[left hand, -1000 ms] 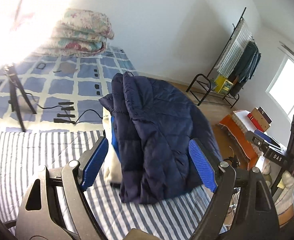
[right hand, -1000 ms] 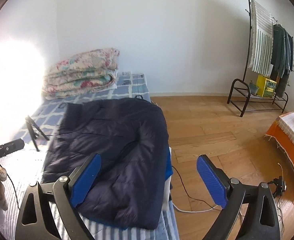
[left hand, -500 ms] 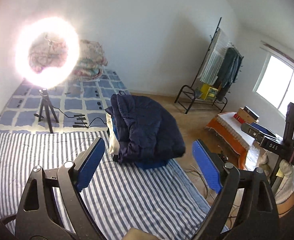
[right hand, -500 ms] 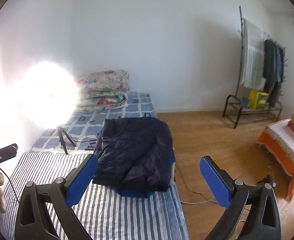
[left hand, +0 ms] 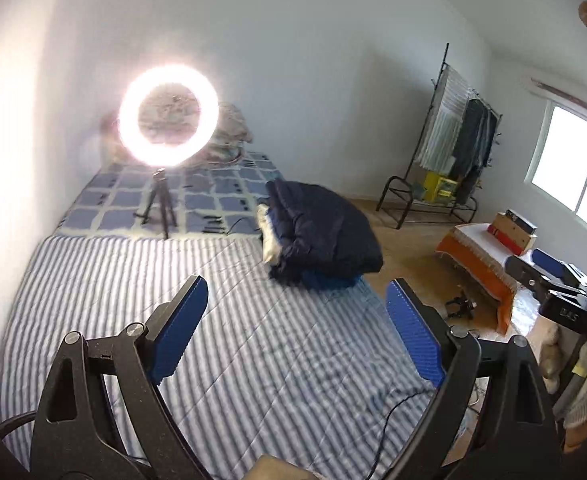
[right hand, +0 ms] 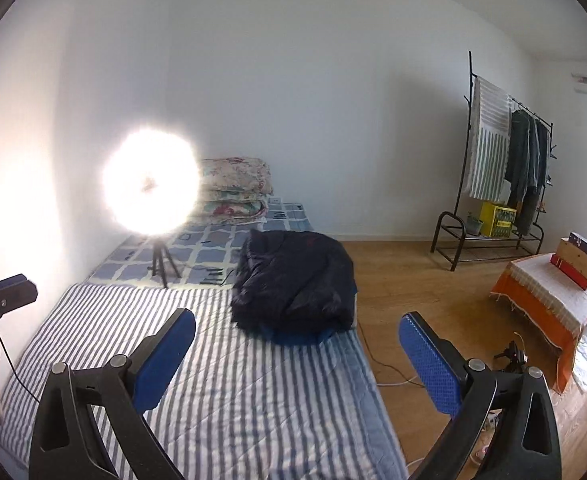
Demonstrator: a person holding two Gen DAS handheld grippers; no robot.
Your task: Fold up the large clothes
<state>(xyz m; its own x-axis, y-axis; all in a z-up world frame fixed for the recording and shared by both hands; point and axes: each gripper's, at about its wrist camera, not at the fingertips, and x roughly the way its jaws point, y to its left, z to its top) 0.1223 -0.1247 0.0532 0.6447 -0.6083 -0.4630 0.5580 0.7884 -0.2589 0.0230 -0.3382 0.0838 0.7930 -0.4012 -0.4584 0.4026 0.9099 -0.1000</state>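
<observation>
The navy padded jacket [right hand: 293, 280] lies folded atop a small stack on the striped bed [right hand: 229, 392] — both hand-held grippers [left hand: 297, 340] [right hand: 297, 364] gape empty, so this garment looks finished.

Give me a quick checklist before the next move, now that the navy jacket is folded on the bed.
1. Left gripper holds nothing: ok; its jaws have just been opening and only the striped cover shows between them.
2. Right gripper holds nothing: ok, jaws wide apart.
3. Navy jacket folded into a compact bundle: ok.
4. Jacket seated on the pile, atop a blue garment by the bed's edge: ok, though its side overhangs towards the floor.
5. Striped cover free for the next garment: ok, apart from a black cable near the front edge.
6. Next garment to fold: cannot tell; none lies on the bed.
</observation>
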